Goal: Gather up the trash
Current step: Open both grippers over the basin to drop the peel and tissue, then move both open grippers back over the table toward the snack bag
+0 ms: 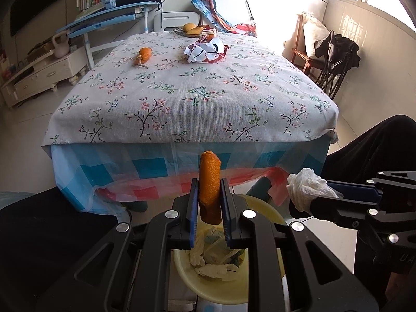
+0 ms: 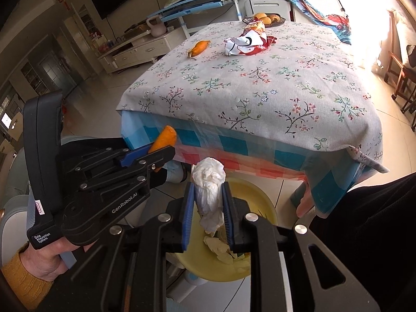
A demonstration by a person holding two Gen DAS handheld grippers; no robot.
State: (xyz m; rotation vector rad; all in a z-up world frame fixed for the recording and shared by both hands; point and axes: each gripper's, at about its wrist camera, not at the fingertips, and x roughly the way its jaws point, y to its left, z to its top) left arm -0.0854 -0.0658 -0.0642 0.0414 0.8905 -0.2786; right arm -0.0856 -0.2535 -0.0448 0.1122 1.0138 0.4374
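Observation:
My left gripper [image 1: 209,195] is shut on a strip of orange peel [image 1: 209,182] that stands upright between its blue pads, above a pale yellow trash bin [image 1: 270,213] holding crumpled tissues and wrappers. My right gripper [image 2: 208,197] is shut on a crumpled white tissue [image 2: 209,179], held over the same yellow bin [image 2: 257,200]. In the left wrist view the right gripper [image 1: 309,195] enters from the right with the tissue [image 1: 304,189]. In the right wrist view the left gripper [image 2: 166,150] comes in from the left with the peel [image 2: 163,139].
Behind the bin stands a table with a floral cloth [image 1: 195,91]. On it lie another orange peel [image 1: 143,54], a crumpled red and white wrapper [image 1: 205,50] and a plate of fruit [image 1: 189,30]. A wooden chair [image 1: 312,57] is at the right.

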